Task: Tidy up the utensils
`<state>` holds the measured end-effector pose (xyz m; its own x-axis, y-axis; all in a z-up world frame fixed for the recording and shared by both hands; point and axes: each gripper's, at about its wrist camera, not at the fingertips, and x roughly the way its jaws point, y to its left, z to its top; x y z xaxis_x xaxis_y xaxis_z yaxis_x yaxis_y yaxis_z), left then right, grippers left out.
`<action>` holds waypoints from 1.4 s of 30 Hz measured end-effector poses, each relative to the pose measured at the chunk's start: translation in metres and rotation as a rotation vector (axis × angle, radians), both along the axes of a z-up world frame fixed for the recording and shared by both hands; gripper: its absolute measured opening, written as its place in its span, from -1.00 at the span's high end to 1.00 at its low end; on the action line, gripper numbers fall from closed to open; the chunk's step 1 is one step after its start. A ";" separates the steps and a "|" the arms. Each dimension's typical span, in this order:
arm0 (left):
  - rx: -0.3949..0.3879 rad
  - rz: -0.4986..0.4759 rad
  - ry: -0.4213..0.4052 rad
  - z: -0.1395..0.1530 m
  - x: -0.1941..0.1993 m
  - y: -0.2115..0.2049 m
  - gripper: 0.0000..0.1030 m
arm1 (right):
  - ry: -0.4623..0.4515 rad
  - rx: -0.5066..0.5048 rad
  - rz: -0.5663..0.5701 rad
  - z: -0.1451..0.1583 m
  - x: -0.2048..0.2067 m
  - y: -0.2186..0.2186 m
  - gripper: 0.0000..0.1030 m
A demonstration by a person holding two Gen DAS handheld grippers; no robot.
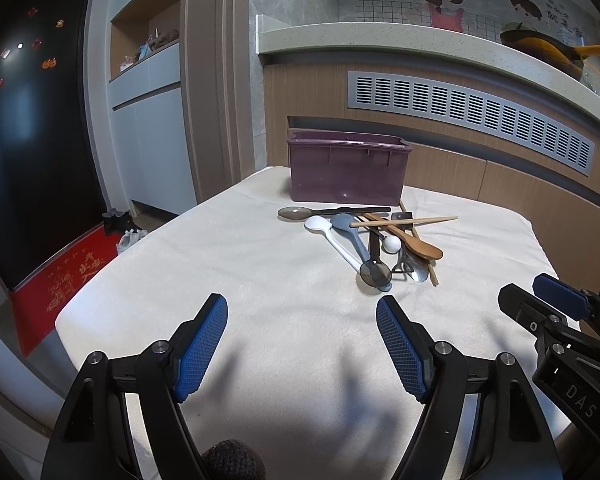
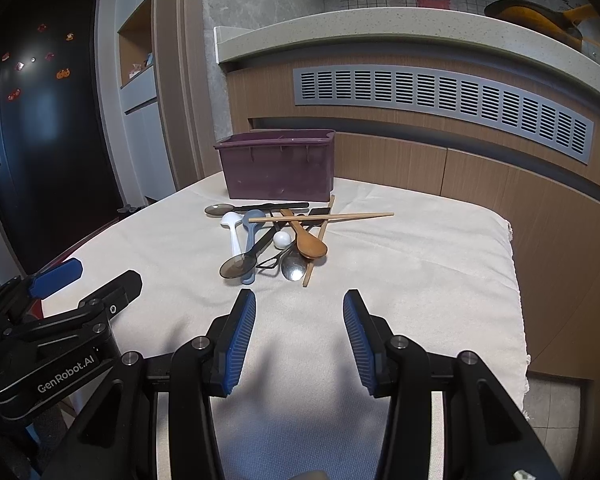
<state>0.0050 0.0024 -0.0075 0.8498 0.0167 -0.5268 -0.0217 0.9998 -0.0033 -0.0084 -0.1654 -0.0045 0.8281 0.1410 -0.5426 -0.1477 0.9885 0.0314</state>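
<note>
A purple bin (image 1: 348,172) (image 2: 278,172) stands at the far side of the cloth-covered table (image 1: 220,272) (image 2: 420,272). In front of it lies a heap of utensils: a wooden spoon (image 1: 414,242) (image 2: 306,240), chopsticks (image 1: 404,222) (image 2: 320,217), a white spoon (image 1: 332,236) (image 2: 233,228), a grey-blue spoon (image 1: 352,232) (image 2: 250,236), smoky plastic spoons (image 1: 375,272) (image 2: 238,266) and a metal spoon (image 2: 294,267). My left gripper (image 1: 302,312) is open and empty, near and left of the heap. My right gripper (image 2: 299,308) is open and empty, just short of the heap.
A counter ledge (image 1: 380,40) with a dark pan (image 1: 548,52) runs behind the table, above a vent grille (image 1: 472,112). A black fridge (image 1: 28,120) and a red mat (image 1: 60,276) are at the left. The right gripper (image 1: 556,304) shows in the left wrist view.
</note>
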 end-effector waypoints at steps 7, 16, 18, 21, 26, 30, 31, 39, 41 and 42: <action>0.000 -0.001 0.002 0.000 0.000 0.000 -0.49 | 0.000 0.000 -0.003 0.001 0.000 0.004 0.15; -0.003 -0.001 0.005 0.001 -0.002 0.003 -0.49 | 0.002 0.002 -0.003 0.001 0.000 0.004 0.15; -0.002 0.000 0.005 0.000 -0.002 0.003 -0.50 | 0.002 0.002 -0.002 0.001 0.000 0.004 0.15; -0.002 -0.001 0.004 0.001 -0.002 0.003 -0.50 | 0.004 0.001 -0.002 0.001 0.000 0.004 0.15; -0.002 -0.001 0.004 0.000 -0.002 0.004 -0.50 | 0.005 0.003 -0.002 0.001 0.001 0.003 0.15; -0.002 -0.001 0.005 0.000 -0.002 0.004 -0.49 | 0.005 0.004 -0.002 0.001 0.000 0.003 0.15; -0.002 -0.001 0.005 0.000 -0.002 0.004 -0.50 | 0.005 0.003 -0.002 0.001 0.001 0.003 0.15; -0.001 0.000 0.004 0.000 -0.003 0.004 -0.50 | 0.007 0.004 -0.001 0.001 0.000 0.003 0.15; -0.002 0.000 0.005 0.000 -0.003 0.004 -0.50 | 0.006 0.003 -0.002 0.001 0.000 0.003 0.15; -0.002 0.000 0.005 0.000 -0.003 0.004 -0.50 | 0.005 0.003 -0.001 0.001 0.000 0.003 0.15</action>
<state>0.0022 0.0065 -0.0079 0.8472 0.0160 -0.5311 -0.0220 0.9997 -0.0050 -0.0089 -0.1621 -0.0040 0.8255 0.1417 -0.5463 -0.1464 0.9886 0.0352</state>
